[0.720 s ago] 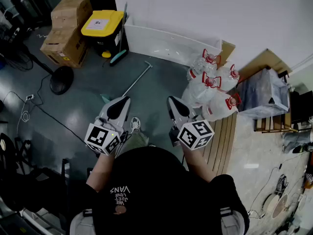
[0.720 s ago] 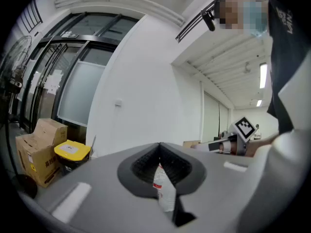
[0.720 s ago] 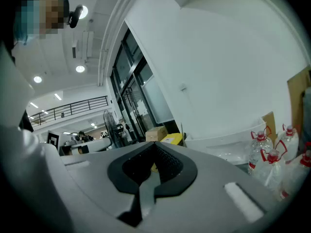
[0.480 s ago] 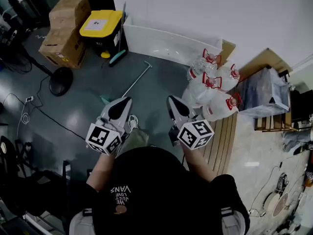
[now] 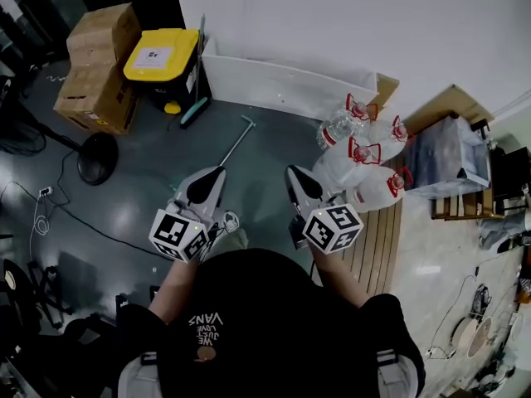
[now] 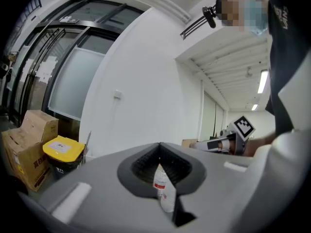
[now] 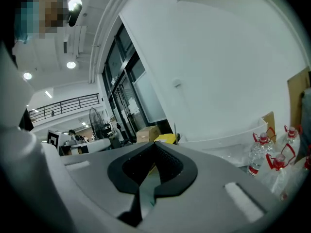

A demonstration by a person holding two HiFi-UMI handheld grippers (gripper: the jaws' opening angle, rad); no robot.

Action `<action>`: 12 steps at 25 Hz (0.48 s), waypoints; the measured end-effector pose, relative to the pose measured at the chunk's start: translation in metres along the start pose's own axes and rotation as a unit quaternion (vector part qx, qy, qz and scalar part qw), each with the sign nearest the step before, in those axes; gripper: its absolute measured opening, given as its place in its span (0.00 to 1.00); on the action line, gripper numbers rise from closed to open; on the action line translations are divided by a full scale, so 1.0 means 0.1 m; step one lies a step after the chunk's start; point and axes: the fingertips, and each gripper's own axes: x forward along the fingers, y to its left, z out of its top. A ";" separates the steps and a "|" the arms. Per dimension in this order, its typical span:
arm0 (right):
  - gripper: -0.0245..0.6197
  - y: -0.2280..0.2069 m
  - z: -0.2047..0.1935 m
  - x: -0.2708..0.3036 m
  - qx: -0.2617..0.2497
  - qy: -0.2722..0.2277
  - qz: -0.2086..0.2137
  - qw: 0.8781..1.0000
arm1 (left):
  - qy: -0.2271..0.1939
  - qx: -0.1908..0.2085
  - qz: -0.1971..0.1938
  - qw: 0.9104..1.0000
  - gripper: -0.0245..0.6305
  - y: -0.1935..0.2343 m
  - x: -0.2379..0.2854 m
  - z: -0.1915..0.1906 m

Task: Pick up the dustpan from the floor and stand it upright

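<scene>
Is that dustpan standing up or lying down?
Lying down: the dustpan has its long handle flat on the floor, pan end hidden behind the left gripper.

- left gripper [image 5: 217, 172] and right gripper [image 5: 292, 171]: pale grey moulded shells, black ribbed lining round the jaw notch
- white cube with black square markers [image 5: 178, 235], one on each gripper
- black short-sleeved T-shirt [image 5: 257, 338], pale lettering
- olive trousers [image 5: 235, 239]
- white shoe [image 5: 231, 220]
</scene>
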 end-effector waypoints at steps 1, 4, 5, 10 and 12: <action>0.04 -0.01 0.01 0.12 0.001 0.002 -0.003 1.000 | 0.000 -0.002 -0.001 1.000 0.12 0.11 0.04 0.01; 0.04 0.01 0.05 0.52 -0.002 0.009 -0.008 1.000 | -0.002 -0.008 -0.001 1.000 0.12 0.48 0.11 0.06; 0.04 0.03 0.07 0.64 -0.002 0.011 -0.009 1.000 | -0.003 -0.009 0.000 1.000 0.12 0.61 0.12 0.08; 0.04 0.12 0.13 1.18 -0.006 0.015 -0.011 1.000 | -0.007 -0.016 0.001 1.000 0.12 1.14 0.17 0.14; 0.04 0.12 0.16 1.35 -0.006 0.014 -0.011 1.000 | -0.007 -0.015 0.001 1.000 0.12 1.30 0.19 0.16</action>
